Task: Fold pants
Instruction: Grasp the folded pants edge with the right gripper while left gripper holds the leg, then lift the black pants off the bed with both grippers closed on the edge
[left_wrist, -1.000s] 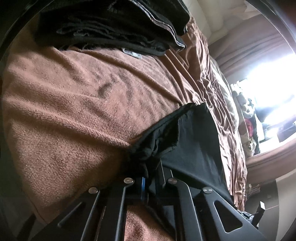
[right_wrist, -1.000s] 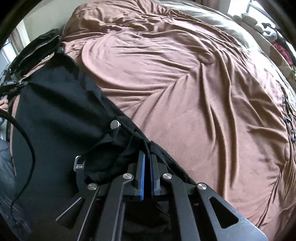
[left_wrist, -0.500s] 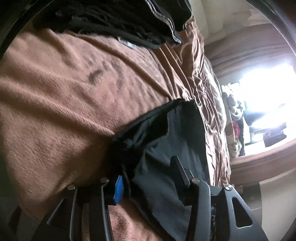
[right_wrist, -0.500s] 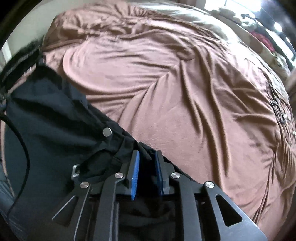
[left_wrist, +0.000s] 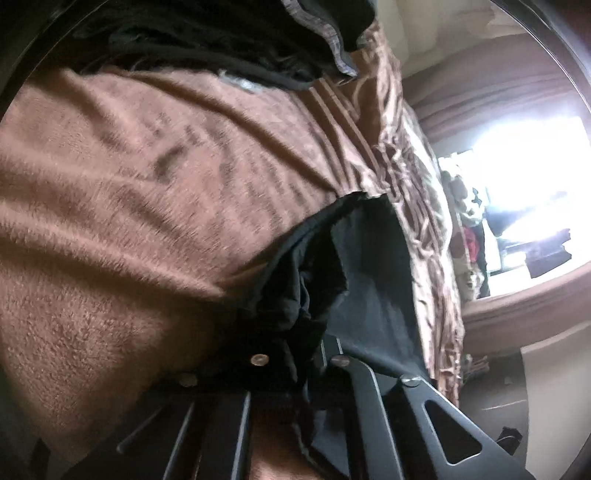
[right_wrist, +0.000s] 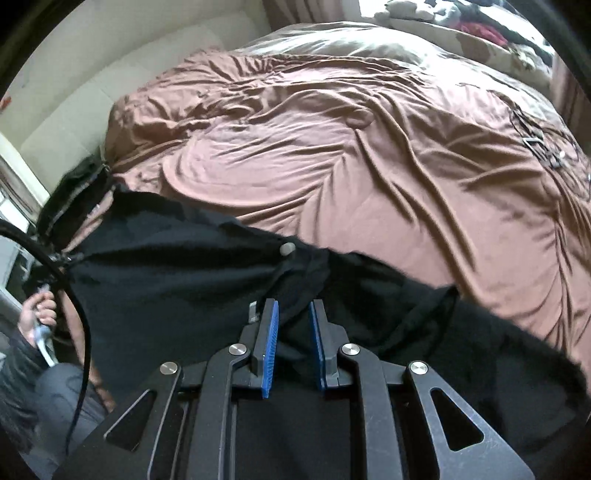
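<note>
black pants (right_wrist: 177, 280) spread across near edge of brown blanket (right_wrist: 369, 166), waistband button facing up. left gripper (left_wrist: 299, 332) clamped tight on a bunched fold of the pants. right gripper (right_wrist: 293, 321) slightly parted over the fabric, blue pads clear of it.

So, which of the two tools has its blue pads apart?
The right tool: its blue pads stand apart over the black pants. The left tool is shut on that fabric.
</note>
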